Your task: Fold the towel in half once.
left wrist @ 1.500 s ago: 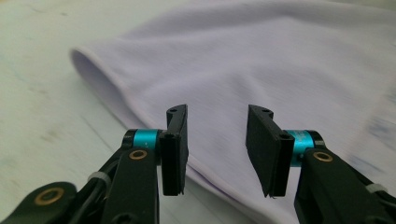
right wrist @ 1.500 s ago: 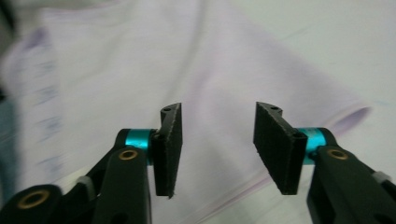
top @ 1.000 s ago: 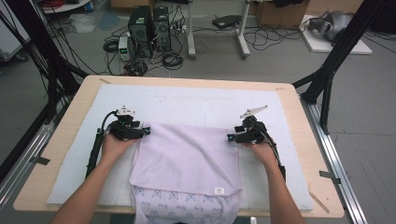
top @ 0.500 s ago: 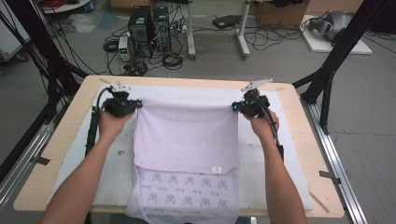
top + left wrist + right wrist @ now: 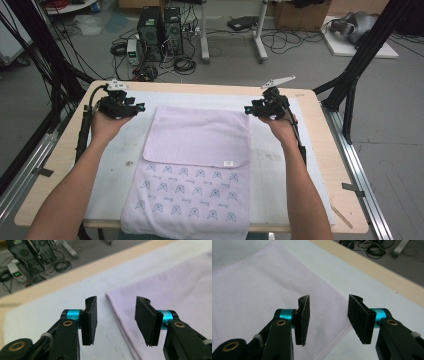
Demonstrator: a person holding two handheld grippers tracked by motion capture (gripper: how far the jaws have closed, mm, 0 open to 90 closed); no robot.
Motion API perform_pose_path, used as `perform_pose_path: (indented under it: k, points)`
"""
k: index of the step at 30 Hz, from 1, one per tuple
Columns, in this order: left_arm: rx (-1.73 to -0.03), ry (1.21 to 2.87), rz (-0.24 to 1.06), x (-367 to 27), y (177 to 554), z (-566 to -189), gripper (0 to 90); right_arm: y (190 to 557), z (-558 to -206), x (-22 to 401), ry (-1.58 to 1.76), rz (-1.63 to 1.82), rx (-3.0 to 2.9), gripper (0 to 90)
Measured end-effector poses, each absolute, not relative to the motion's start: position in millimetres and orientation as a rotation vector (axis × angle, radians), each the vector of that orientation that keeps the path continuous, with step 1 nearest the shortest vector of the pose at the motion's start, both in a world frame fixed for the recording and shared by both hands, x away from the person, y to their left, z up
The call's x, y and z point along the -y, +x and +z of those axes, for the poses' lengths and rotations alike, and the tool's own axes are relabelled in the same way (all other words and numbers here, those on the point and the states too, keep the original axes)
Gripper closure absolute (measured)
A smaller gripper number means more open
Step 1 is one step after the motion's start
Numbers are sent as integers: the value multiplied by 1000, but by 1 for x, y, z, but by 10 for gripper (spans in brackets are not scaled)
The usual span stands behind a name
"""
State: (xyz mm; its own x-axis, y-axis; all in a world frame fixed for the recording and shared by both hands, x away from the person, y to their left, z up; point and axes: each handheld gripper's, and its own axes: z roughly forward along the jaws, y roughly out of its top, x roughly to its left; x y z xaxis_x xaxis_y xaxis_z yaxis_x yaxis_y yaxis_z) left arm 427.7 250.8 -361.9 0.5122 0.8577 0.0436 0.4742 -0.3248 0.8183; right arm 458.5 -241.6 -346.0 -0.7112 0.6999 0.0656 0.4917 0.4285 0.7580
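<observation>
One pale lilac cloth (image 5: 197, 165) lies on one white mat (image 5: 115, 165) atop one wooden table (image 5: 60, 165). Two grippers hover: left gripper (image 5: 141, 107), right gripper (image 5: 248, 110). Behind, perhaps two computer towers (image 5: 161, 27) stand.

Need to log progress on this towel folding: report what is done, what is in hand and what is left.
Done: the lilac towel lies on the white mat, its plain far part folded over the patterned part, corners laid down. In hand: nothing; the left gripper and right gripper have just been opening, jaws apart with nothing between them, each beside a far corner. Left, probably: another fold, since the patterned part overhangs the table's near edge.
</observation>
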Motion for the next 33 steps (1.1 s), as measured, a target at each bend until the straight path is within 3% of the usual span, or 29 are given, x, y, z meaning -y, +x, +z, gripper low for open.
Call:
perform_pose_path:
  k: [1, 14, 21, 28, 31, 33]
  points:
    - [-1083, 1973, 606, -252, 423, -367, 517, 457, -350, 241, 1061, 1141, -2468, 458]
    - [-957, 2036, 492, -244, 358, -405, 484, 381, -384, 226, 907, 1177, -2522, 497]
    - [-886, 2053, 417, -240, 335, -423, 584, 354, -405, 227, 889, 1131, -2578, 547]
    - [-852, 2157, 397, -234, 333, -439, 597, 346, -421, 233, 876, 1098, -2624, 567]
    - [-846, 2168, 389, -232, 333, -443, 667, 343, -429, 232, 882, 1093, -2639, 592]
    - [-835, 2172, 404, -232, 333, -442, 744, 342, -434, 230, 875, 1071, -2659, 665]
